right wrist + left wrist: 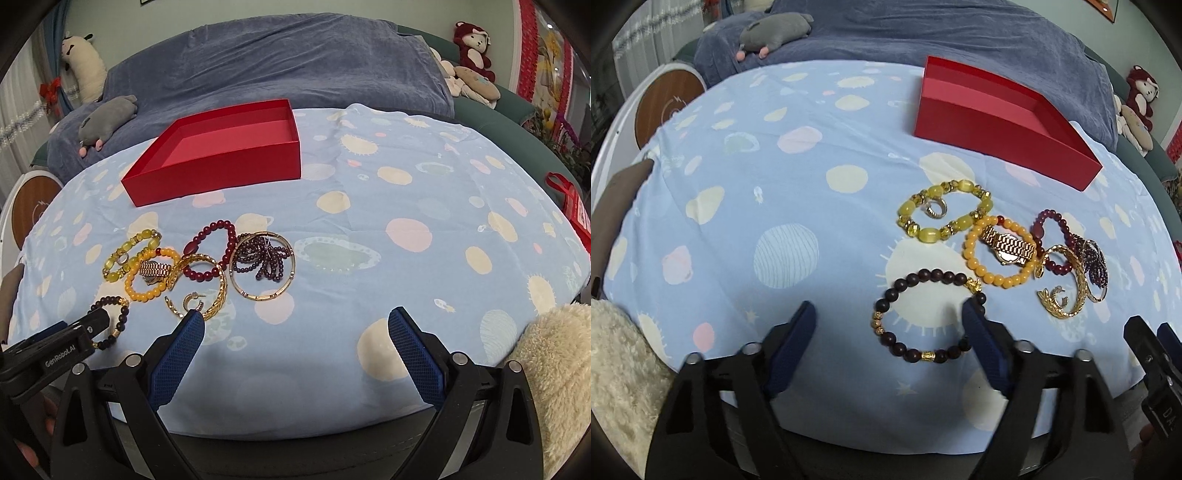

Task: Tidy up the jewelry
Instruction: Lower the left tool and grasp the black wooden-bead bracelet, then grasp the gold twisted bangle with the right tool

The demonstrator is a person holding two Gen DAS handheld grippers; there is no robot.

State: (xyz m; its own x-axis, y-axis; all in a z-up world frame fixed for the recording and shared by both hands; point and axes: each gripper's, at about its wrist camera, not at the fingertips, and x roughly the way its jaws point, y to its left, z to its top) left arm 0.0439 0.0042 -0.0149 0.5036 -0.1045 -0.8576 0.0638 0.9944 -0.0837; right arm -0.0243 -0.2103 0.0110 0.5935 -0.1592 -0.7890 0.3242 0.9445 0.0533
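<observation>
A dark brown bead bracelet (899, 283) with gold charms lies on the blue patterned cloth (775, 206). My left gripper (886, 325) hangs low over it, jaws apart. Its right finger (977, 328) covers the bracelet's right side and its left finger stands clear of the beads. Beyond lie a yellow bead bracelet (929, 233) around a ring (936, 210), an orange bead bracelet (971, 263) around a gold watch (1008, 245), a dark red bracelet (1039, 229) and gold bangles (1078, 280). The red open box (997, 147) sits behind. My right gripper (297, 319) is open over bare cloth, right of the jewelry.
A blue blanket (277, 59) with a grey plush toy (107, 118) covers the sofa behind the table. Plush toys (472, 48) sit at the far right. A cream fleece sleeve (554, 369) is at the right edge. A round wooden-topped stand (665, 103) stands far left.
</observation>
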